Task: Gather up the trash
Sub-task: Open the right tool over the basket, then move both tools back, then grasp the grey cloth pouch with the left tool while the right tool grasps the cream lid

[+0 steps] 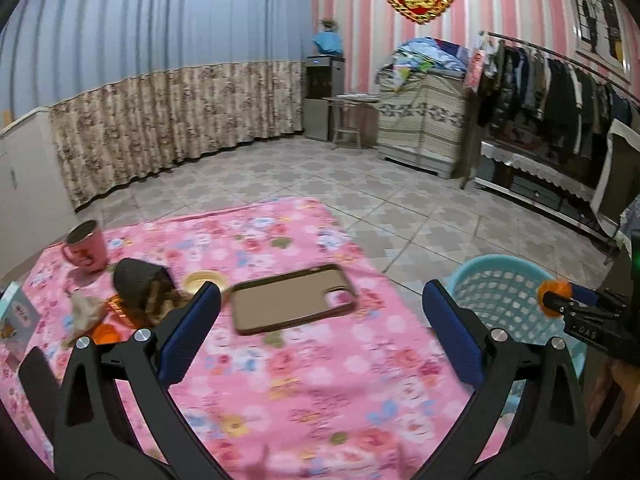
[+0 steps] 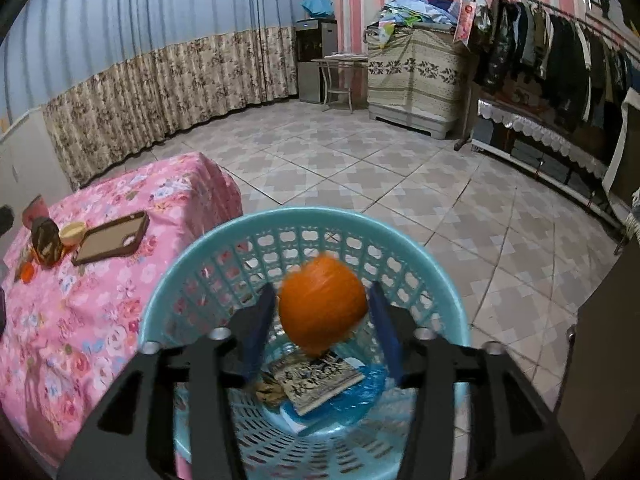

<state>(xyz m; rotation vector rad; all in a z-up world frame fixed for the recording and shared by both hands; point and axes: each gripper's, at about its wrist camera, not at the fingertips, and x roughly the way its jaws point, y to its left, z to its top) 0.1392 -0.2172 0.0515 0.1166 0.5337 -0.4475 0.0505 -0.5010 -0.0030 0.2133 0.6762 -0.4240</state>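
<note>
Orange peel [image 2: 322, 307] between parted right hand-held gripper [image 2: 322, 316] fingers; left hand-held gripper [image 1: 320, 320] apart; writing unreadable.

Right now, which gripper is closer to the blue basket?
Right. The right gripper is directly over the basket with an orange ball between its fingers; the left gripper is beside it, above the table.

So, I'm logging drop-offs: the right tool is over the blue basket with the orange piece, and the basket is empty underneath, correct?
Not quite. The right tool is over the blue basket with the orange piece, but the right wrist view shows a printed packet and blue plastic already inside.
</note>
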